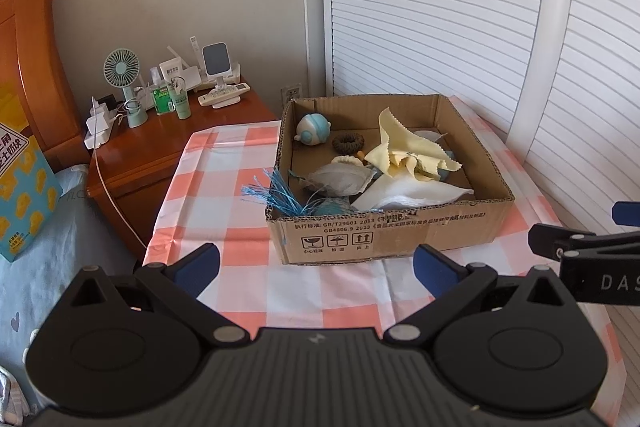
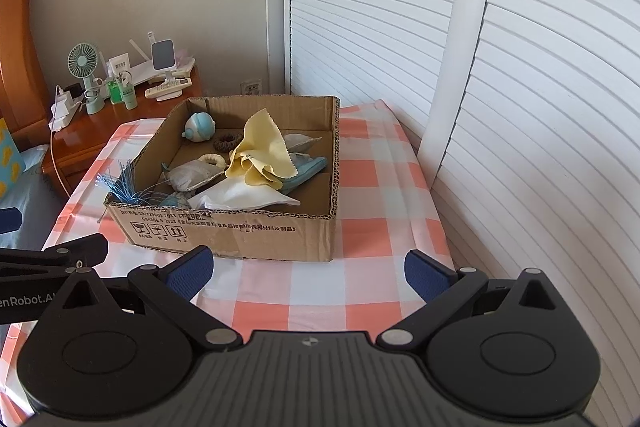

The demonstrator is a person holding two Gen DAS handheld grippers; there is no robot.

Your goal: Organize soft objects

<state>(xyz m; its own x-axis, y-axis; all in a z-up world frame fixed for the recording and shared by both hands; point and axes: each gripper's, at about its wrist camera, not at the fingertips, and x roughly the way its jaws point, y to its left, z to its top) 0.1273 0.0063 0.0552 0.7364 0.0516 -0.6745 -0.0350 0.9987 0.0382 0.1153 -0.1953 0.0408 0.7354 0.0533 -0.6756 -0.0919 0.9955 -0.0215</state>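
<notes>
Soft objects fill the open brown cardboard box [image 1: 384, 235] on the pink-and-white checked tablecloth [image 1: 224, 163], just past our two black grippers, the left gripper [image 1: 316, 267] and right gripper [image 2: 308, 269], which hover side by side over the cloth near the box's front wall, both with blue-padded jaws spread wide and holding nothing. Inside, near to far, we see a folded white cloth [image 2: 240, 197], a grey fabric pouch [image 1: 340, 179] and blue tinsel strands [image 1: 276, 193] spilling over the left wall, then a pale yellow zigzag-edged cloth [image 2: 262, 147], a brown scrunchie [image 2: 227, 141] and a round blue-and-white plush toy [image 1: 313, 129] at the back. Beyond, a mint desk fan [image 1: 122, 75] stands on the wooden nightstand [image 1: 160, 143].
</notes>
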